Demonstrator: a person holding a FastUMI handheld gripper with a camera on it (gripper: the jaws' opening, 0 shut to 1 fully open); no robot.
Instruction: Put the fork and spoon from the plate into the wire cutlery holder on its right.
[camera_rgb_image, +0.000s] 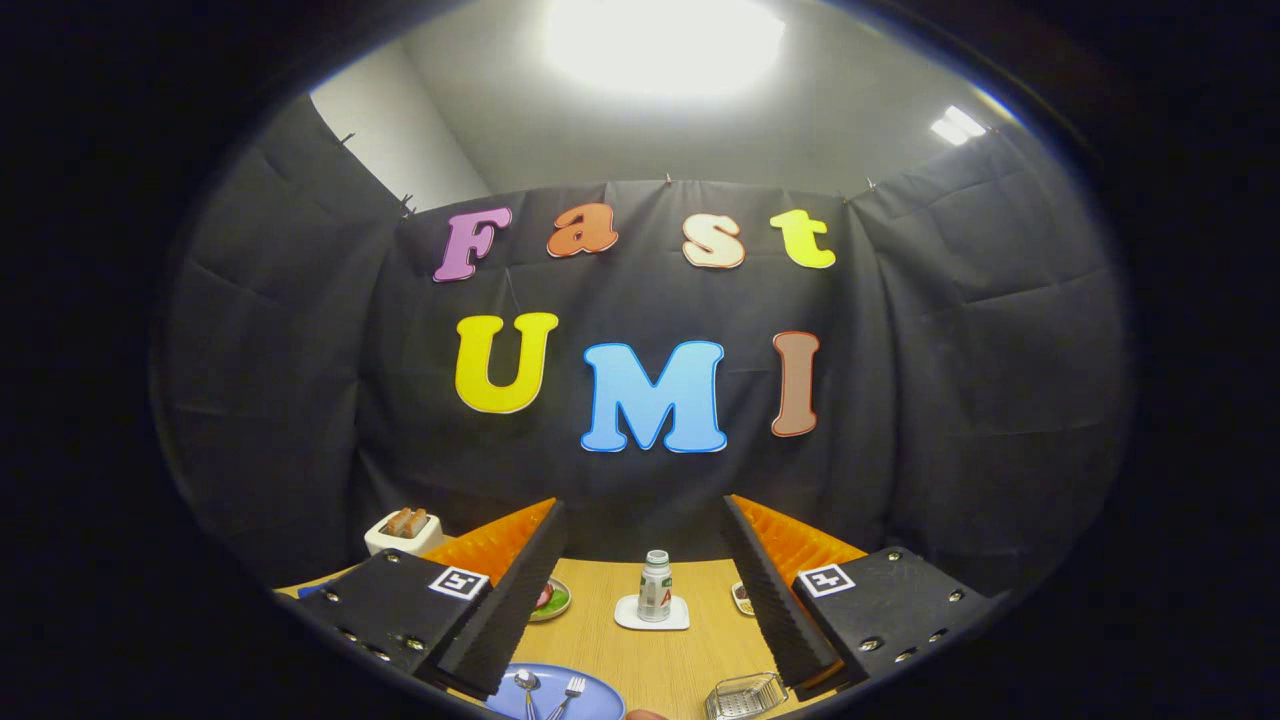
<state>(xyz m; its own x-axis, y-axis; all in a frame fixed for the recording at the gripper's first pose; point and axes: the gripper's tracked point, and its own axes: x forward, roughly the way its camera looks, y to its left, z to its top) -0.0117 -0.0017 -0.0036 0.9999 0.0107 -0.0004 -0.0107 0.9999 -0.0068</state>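
A blue plate (590, 703) lies on the wooden table (640, 660) just below and between my fingers. On it rest a spoon (526, 684) on the left and a fork (570, 691) on the right, their handles pointing toward me. To the plate's right sits the wire cutlery holder (745, 696), near my right finger. My gripper (640, 535) is open, held above the table, with nothing between its fingers.
A small white bottle (655, 586) stands on a white coaster (652, 614) in the middle of the table beyond the fingers. A small dish of food (550, 600) lies left of it, another small dish (742, 597) right. A white toaster (403, 530) stands at the back left.
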